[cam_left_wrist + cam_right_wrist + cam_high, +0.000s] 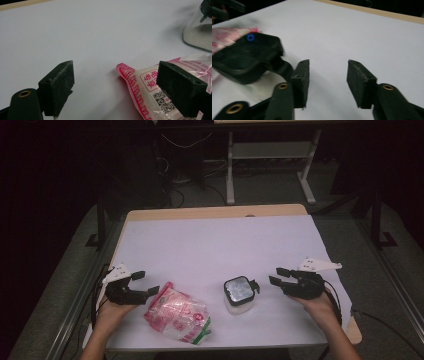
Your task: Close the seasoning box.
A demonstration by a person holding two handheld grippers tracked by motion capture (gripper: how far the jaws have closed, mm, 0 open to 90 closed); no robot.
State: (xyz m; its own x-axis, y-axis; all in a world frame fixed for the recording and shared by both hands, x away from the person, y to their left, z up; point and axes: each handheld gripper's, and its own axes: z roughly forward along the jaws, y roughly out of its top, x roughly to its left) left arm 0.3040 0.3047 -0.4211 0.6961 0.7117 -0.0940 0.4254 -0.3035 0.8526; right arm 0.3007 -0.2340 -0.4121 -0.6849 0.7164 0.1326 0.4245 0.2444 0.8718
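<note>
Both tools stand open with nothing gripped: the left tool (pixel 145 284) sits at the near left of the bench (pixel 215 240), jaws spread wide, one jaw over the top corner of the pink and white bag (pixel 177 315) without pressing it; the right tool (pixel 276 276) sits at the near right, jaws roughly half apart over bare white cover, just beside the jar (pixel 238 295) but not touching it. No earlier picture is at hand, so only this stance can be told. Open room lies across the whole far half of the bench, white and bare up to the wooden strip at its far edge; the bag lies close to the near edge, its lower corner almost at the rim, and the jar stands between the two tools, a little nearer the right one. In the left tool's view the bag (pixel 150 87) is cut off at the right and bottom and partly covered by the jaw, and the jar (pixel 197 32) shows just a clear lower wall at the upper right corner. In the right tool's view the jar's black lid (pixel 247 57) is blurred, with a small blue dot on it, and the bag (pixel 229 37) behind is a smear. The bag is crinkled clear plastic with pink print, red characters and a square code, white grains inside; the jar is squat, clear, with a dark-rimmed lid and whitish contents.
</note>
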